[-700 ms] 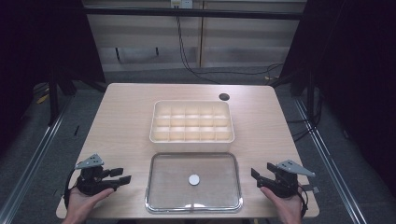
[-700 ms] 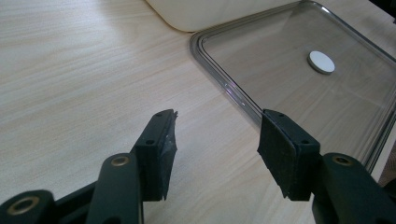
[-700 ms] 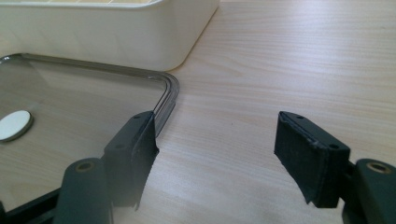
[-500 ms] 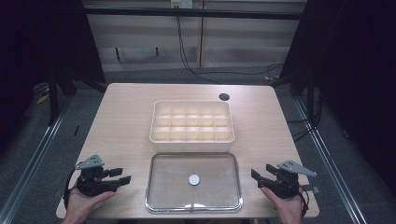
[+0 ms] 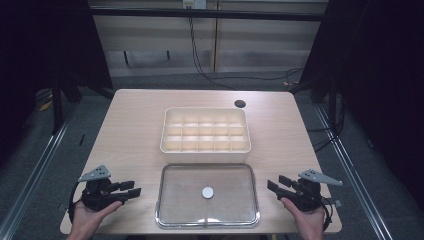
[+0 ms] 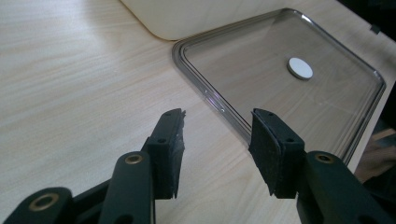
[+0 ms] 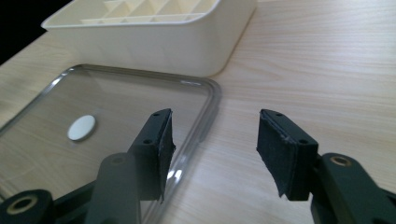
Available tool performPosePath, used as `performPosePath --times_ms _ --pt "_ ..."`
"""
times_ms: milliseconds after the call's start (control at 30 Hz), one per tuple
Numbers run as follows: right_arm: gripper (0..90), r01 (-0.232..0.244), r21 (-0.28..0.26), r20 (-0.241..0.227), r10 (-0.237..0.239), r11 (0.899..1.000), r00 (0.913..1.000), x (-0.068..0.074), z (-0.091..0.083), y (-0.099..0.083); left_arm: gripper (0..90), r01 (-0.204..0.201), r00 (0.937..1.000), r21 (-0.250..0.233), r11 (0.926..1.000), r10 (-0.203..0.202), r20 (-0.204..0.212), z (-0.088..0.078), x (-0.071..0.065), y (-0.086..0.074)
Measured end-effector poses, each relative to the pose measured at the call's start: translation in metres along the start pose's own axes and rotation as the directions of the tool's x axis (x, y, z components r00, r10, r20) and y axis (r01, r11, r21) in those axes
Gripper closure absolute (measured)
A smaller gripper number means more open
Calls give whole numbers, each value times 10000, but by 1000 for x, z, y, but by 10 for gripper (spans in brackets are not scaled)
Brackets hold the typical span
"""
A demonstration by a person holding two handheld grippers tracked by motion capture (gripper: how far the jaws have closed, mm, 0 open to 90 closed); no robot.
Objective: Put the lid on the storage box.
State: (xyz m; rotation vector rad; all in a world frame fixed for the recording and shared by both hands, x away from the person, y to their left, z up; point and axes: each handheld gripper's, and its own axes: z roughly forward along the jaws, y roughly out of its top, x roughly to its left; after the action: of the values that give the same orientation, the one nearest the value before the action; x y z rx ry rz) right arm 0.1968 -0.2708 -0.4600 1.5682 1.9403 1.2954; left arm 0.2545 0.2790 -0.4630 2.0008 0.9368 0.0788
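A cream box (image 5: 206,129) divided into several compartments sits mid-table. In front of it a clear lid (image 5: 180,197) lies flat, a small white disc (image 5: 207,192) at its centre. My left gripper (image 5: 132,190) rests on the table left of the lid, open, pointing at the lid's left rim. My right gripper (image 5: 273,183) mirrors it on the right side, also open. In the left gripper view the fingertips (image 6: 217,135) frame bare wood just short of the lid (image 6: 261,93). In the right gripper view the gripper (image 7: 215,135) straddles the rim of the lid (image 7: 208,116) without touching it.
A dark round hole (image 5: 240,104) marks the table's far right. The wooden tabletop (image 5: 125,130) has free room on both sides of the box. Cables hang behind the far edge. A hand holds each gripper at the near edge.
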Motion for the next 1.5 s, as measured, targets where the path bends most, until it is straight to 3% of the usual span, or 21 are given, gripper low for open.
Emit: performPosePath --times_ms 167,233,400,500,567,733,867,967,1100,1167,1267,1333,1500 --pt "451 274 58 -270 -272 9996 9993 8 3 8 553 -296 9995 187 9994 294 115 6 -6 8" --pt "450 271 84 -357 -268 9996 9990 10 5 13 548 -53 9995 137 9999 49 308 8 -5 12" --pt "448 65 149 -628 -56 9999 9980 11 13 24 546 -41 10000 82 10000 42 -72 12 4 26" --pt "453 286 252 -539 -272 9993 9982 13 19 31 551 -311 9994 215 9993 315 -153 17 3 33" --pt "462 371 332 -659 -348 9988 9972 15 23 35 551 -118 9999 139 9998 116 100 19 5 39" --pt "467 586 458 -757 -550 9972 9956 18 29 46 549 -485 9988 18 9988 485 6 23 2 52" --pt "492 573 511 -712 -536 9970 9960 14 37 47 543 -318 9993 14 9995 318 218 35 3 47" --pt "519 549 790 -599 -503 9954 9969 11 48 42 535 -176 9997 348 9992 169 201 44 6 42" --pt "530 591 1201 -532 -531 9910 9972 7 59 38 546 34 9999 512 9987 -41 129 51 12 48" --pt "532 622 1292 -493 -563 9897 9972 7 61 38 547 -87 10000 557 9984 86 22 55 13 51" --pt "537 501 1272 -456 -446 9906 9980 5 62 32 550 104 9996 440 9990 -117 276 59 13 46" --pt "536 449 1415 -431 -391 9889 9983 4 65 27 546 -152 9997 676 9976 138 223 62 10 43" --pt "528 358 1351 -469 -297 9902 9985 1 66 22 526 136 9994 718 9973 -157 297 63 10 33"
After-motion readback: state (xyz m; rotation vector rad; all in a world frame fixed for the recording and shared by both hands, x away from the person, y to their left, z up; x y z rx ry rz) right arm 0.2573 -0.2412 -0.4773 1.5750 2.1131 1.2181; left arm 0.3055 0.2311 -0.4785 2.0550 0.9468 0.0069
